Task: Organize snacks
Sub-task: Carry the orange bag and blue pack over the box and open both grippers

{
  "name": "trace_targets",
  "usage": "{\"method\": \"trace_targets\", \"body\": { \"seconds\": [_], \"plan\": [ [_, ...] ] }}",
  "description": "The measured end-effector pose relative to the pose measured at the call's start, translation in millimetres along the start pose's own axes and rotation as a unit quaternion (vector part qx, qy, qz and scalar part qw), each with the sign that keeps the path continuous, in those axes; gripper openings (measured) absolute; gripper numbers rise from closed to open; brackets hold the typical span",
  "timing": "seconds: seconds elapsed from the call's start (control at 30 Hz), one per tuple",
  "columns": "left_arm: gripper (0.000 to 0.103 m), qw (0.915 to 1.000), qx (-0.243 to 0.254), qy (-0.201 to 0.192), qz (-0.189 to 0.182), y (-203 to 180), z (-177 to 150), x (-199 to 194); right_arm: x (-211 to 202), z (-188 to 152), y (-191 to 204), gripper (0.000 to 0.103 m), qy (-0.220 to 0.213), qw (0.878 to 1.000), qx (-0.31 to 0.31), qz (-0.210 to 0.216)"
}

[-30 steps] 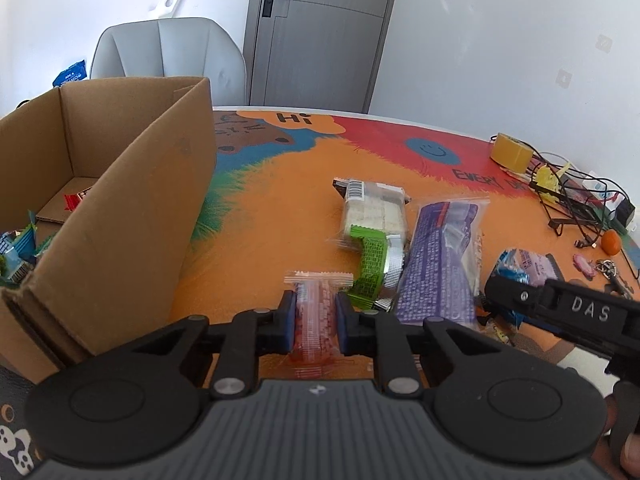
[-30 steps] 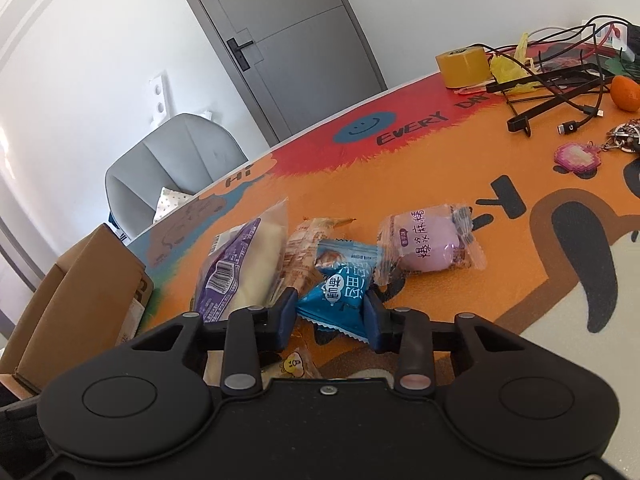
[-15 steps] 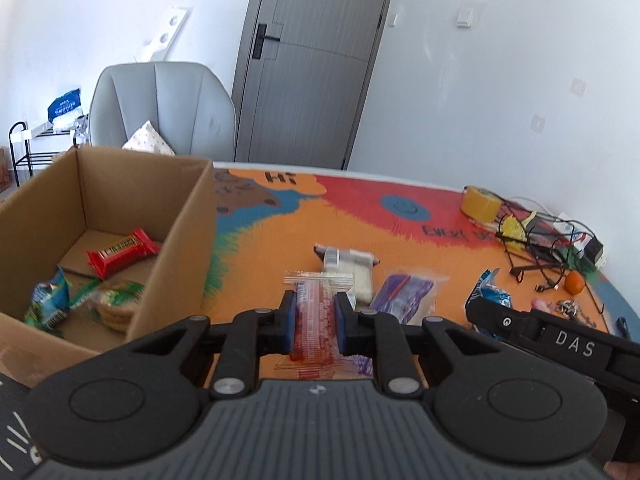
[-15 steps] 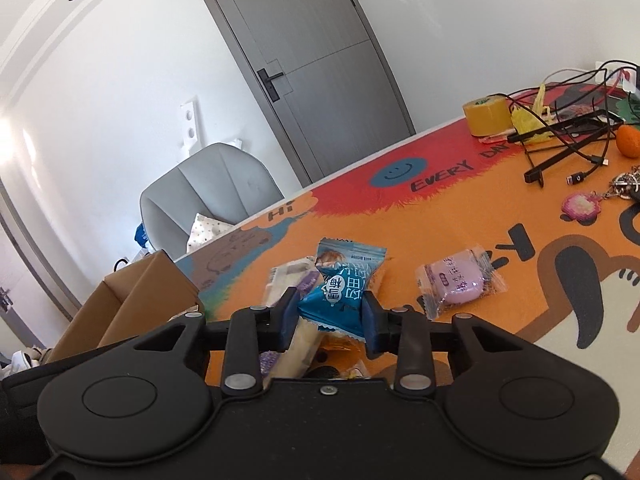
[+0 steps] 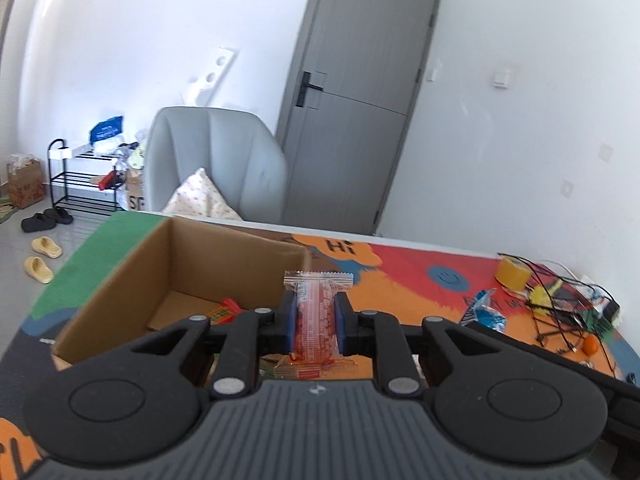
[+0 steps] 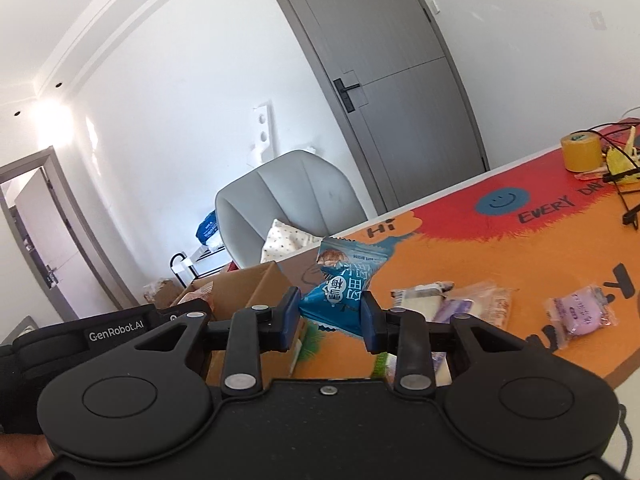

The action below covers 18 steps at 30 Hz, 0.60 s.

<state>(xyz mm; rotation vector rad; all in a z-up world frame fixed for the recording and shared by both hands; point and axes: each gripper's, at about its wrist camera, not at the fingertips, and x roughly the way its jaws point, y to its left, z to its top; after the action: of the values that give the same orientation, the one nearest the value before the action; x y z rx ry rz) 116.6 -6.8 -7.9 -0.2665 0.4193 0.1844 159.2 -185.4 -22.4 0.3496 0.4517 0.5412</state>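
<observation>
Both grippers have risen toward the cardboard box [image 5: 224,264]: left gripper [image 5: 314,322] pinches the red wafer packet [image 5: 316,312] at frame centre, right gripper [image 6: 330,320] clamps the blue plum-candy packet [image 6: 344,288], lifted clear for dropping in.
</observation>
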Motion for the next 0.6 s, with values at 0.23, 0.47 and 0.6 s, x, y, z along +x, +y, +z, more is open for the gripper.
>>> {"method": "trace_targets", "body": {
  "seconds": [0.23,0.47,0.6],
  "plan": [
    [0.018,0.9987,-0.028,-0.001,0.042,45.4,11.9,5.7,21.3,2.1,33.5,0.031,0.011,0.999,-0.020,0.034],
    [0.019,0.9980,-0.035,0.008,0.052,65.6,18.0,21.1,39.6,6.7,60.6,0.031,0.020,0.998,-0.040,0.053],
    [0.027,0.9977,-0.042,-0.001,0.054,73.0,20.1,17.5,51.4,6.4,75.4,0.030,0.027,0.996,-0.052,0.062]
  ]
}}
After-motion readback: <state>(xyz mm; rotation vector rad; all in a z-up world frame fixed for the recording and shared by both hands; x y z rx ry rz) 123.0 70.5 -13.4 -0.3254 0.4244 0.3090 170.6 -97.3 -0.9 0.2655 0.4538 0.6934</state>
